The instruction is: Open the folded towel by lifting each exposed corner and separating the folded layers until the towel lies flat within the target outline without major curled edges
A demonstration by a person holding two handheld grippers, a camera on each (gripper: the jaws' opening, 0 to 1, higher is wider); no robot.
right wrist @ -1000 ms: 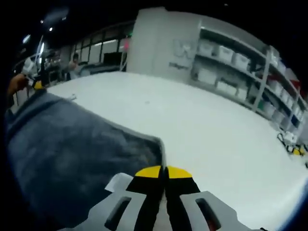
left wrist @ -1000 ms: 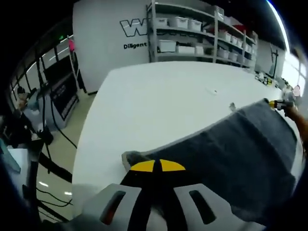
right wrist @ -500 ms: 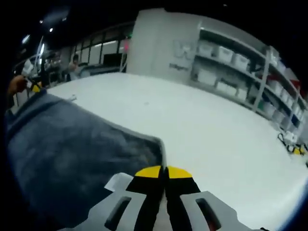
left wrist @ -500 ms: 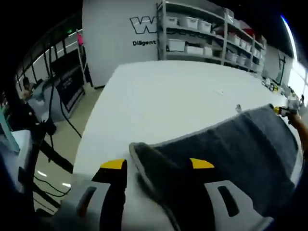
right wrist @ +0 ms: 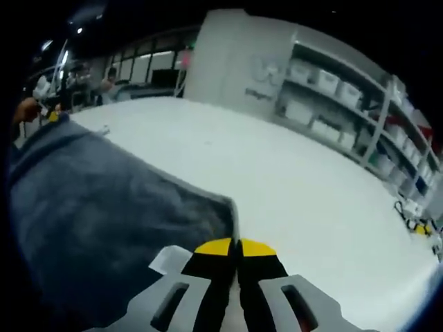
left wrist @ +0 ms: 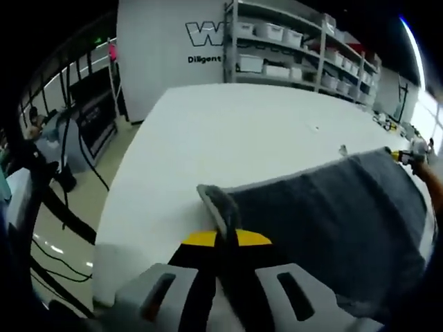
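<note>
Half a second ago the left gripper point(left wrist: 219, 238) stood wide open around the near corner of the dark grey terry towel point(left wrist: 332, 214); now its yellow-tipped jaws are pinched together on that corner. The right gripper point(right wrist: 237, 246) stays clamped on the opposite corner, the towel point(right wrist: 97, 214) stretched between them over the broad white table point(left wrist: 228, 138). With both corners held, spreading it flat looks possible.

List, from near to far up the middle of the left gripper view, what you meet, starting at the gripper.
left gripper → towel corner pinched in its jaws → white table → shelves of bins against the far wall.
</note>
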